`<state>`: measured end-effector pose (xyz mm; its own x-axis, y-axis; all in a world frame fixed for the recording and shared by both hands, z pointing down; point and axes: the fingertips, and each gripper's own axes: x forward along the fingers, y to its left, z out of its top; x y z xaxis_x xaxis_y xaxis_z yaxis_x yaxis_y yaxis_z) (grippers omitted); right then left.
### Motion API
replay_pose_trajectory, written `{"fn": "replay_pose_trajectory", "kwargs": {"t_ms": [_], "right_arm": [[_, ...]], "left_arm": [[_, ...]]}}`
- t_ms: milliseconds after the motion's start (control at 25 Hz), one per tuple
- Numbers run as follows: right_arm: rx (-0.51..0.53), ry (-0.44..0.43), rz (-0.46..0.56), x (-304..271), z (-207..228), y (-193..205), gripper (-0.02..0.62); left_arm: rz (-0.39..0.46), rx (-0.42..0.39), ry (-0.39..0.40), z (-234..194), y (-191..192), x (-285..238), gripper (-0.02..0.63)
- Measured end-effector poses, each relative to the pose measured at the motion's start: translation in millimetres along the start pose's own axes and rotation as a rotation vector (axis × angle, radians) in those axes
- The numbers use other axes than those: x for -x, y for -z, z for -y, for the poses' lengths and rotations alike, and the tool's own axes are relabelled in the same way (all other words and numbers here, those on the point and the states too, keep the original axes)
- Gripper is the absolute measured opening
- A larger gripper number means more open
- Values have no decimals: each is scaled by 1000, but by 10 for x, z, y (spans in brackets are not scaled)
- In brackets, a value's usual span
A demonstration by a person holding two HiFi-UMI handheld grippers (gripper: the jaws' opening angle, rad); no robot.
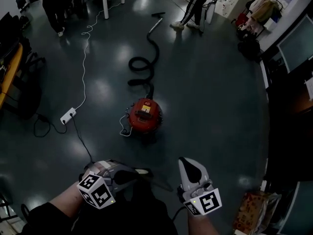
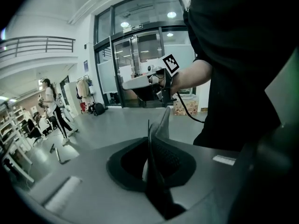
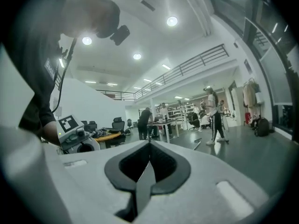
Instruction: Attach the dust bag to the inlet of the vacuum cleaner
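Note:
The red vacuum cleaner (image 1: 145, 115) stands on the dark floor ahead of me, its black hose (image 1: 149, 58) snaking away from it. Low in the head view, my left gripper (image 1: 139, 172) points to the right. In the left gripper view its jaws (image 2: 150, 125) are closed on a thin grey sheet (image 2: 164, 120), apparently the edge of the dust bag; the rest of the bag is hidden. My right gripper (image 1: 188, 163) points forward with its jaws (image 3: 149, 143) shut and nothing between them. Both grippers are well short of the vacuum.
A white power strip (image 1: 68, 115) and its cables lie left of the vacuum. People stand at the far end of the room (image 1: 193, 6). A patterned box (image 1: 252, 212) sits at lower right, and dark furniture (image 1: 288, 131) lines the right side.

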<state>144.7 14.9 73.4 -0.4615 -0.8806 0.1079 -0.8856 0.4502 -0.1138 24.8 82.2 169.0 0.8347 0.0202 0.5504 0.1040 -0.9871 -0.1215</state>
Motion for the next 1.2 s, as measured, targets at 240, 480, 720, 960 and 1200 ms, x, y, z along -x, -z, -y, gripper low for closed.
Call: {"fn": "replay_pose_trajectory", "kwargs": {"t_ms": [240,480,720,960,1200], "right_arm": [[-15,-101,-24,-263,494,370,3],[-21,-96,-39,-645,799,789,2],[-39,-54,-84,-1059,1043,1535,2],[-34,-36,-121,-1283,1181,2312,2],[-33,-42,-126,-1490,1256,2922,2]], "left_arm": [[-18,59,-87,-303,224,-481,25],[-42,92,-68,-430,674,-847,23],[-35,121,-16,-605,1292,-1272,25],[-28,118,36,-543,1924,-1710,25],[-27,119,58,-492,2522,-2115,25]]}}
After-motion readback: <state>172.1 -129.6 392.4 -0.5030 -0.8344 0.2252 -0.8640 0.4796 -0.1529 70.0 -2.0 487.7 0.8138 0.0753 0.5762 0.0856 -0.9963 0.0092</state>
